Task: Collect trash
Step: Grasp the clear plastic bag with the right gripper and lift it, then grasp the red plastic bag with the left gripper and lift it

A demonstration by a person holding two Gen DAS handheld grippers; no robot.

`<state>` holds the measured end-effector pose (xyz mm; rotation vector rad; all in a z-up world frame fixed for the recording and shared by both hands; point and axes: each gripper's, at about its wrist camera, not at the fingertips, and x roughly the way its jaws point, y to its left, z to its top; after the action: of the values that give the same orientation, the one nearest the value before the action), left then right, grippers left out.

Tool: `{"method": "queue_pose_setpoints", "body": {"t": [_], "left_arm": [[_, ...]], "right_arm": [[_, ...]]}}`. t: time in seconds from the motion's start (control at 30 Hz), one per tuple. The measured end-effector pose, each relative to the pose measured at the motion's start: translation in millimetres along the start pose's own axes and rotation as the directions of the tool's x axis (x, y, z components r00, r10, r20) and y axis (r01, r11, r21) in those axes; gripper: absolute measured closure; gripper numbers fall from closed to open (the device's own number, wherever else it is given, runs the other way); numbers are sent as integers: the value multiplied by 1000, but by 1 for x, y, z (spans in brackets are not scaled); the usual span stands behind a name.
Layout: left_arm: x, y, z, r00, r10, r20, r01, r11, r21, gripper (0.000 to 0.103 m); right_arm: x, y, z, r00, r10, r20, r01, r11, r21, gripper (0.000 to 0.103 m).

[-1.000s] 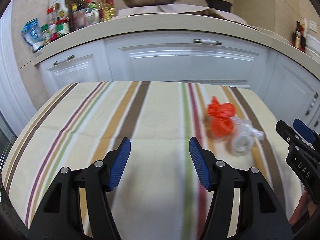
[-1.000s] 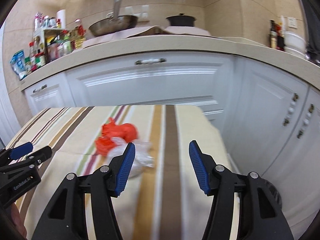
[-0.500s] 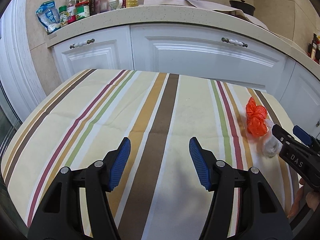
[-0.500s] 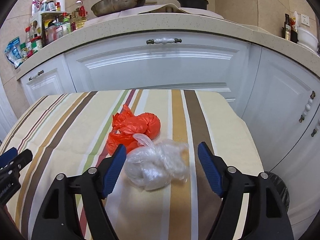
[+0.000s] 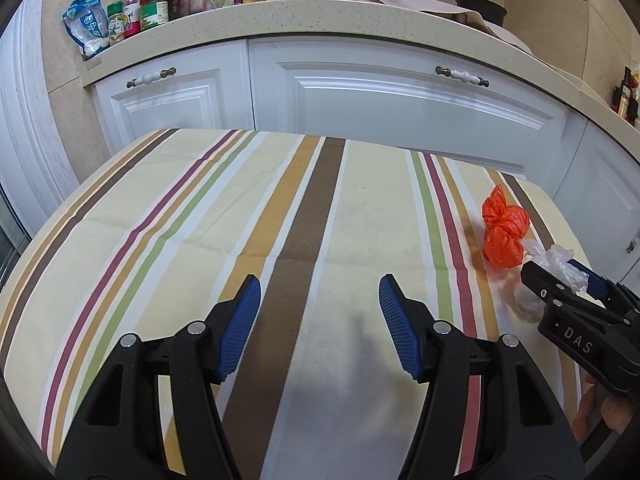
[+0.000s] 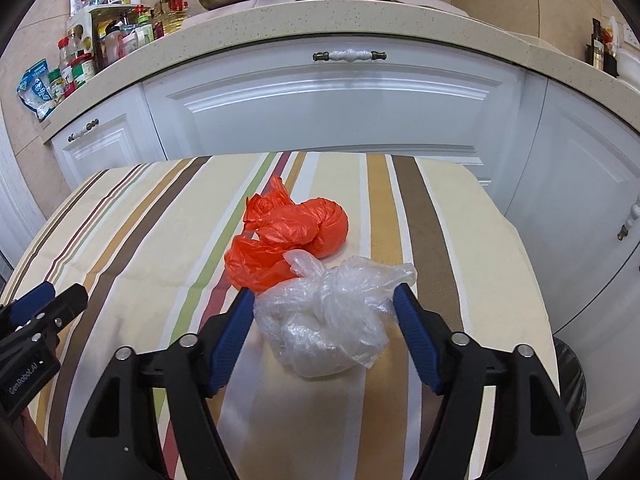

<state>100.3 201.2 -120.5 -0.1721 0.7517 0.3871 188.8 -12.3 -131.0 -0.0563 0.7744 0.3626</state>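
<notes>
A knotted clear plastic bag (image 6: 332,320) lies on the striped tablecloth (image 6: 160,240), with a knotted orange plastic bag (image 6: 288,236) touching it on its far side. My right gripper (image 6: 324,300) is open, its blue pads on either side of the clear bag, not pressing it. In the left wrist view the orange bag (image 5: 504,236) and clear bag (image 5: 556,264) sit at the right, with the right gripper (image 5: 560,276) around the clear one. My left gripper (image 5: 316,292) is open and empty over the cloth's middle.
White kitchen cabinets (image 6: 340,100) stand just behind the table under a speckled counter (image 6: 320,20) with bottles, jars and a pan. A dark bin (image 6: 568,376) shows below the table's right edge. The left gripper's body (image 6: 36,320) shows at the left.
My right gripper has moved forward and down so its open jaws now straddle the clear bag. The left wrist view has shifted left, away from the bags.
</notes>
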Motion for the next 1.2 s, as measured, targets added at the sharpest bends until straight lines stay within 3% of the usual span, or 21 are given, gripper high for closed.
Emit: {"method": "queue_pose_setpoints", "body": {"t": [0.03, 0.17, 0.4, 0.63, 0.7, 1.03, 1.07, 1.13, 1.2], "left_arm": [[0, -2, 0, 1000, -2, 0, 2, 1000, 1, 43], [0, -12, 1, 1000, -16, 5, 16, 1000, 13, 43], [0, -42, 5, 997, -83, 3, 83, 996, 39, 43], [5, -96, 12, 988, -151, 7, 149, 982, 112, 42], [8, -106, 15, 986, -164, 9, 162, 980, 118, 31], [38, -148, 25, 986, -167, 15, 162, 971, 175, 26], [40, -150, 25, 986, -165, 11, 160, 971, 178, 28], [44, -152, 25, 987, -162, 6, 159, 971, 181, 42], [46, -154, 24, 985, -174, -11, 173, 968, 182, 63]], "right_arm": [[0, 0, 0, 1000, 2, 0, -2, 1000, -1, 41], [-7, -1, -2, 1000, -4, 21, 5, 1000, -15, 46], [-30, -19, -2, 995, -39, 92, 40, 999, -11, 47], [-42, -46, -5, 987, -87, 137, 88, 996, -1, 47], [-44, -54, -5, 984, -99, 148, 100, 995, 4, 47], [-44, -86, -1, 980, -102, 169, 93, 994, 59, 47], [-44, -87, -1, 980, -100, 171, 90, 994, 62, 47], [-44, -89, -1, 980, -97, 173, 88, 994, 63, 47], [-44, -90, -1, 980, -93, 175, 83, 994, 65, 47]]}}
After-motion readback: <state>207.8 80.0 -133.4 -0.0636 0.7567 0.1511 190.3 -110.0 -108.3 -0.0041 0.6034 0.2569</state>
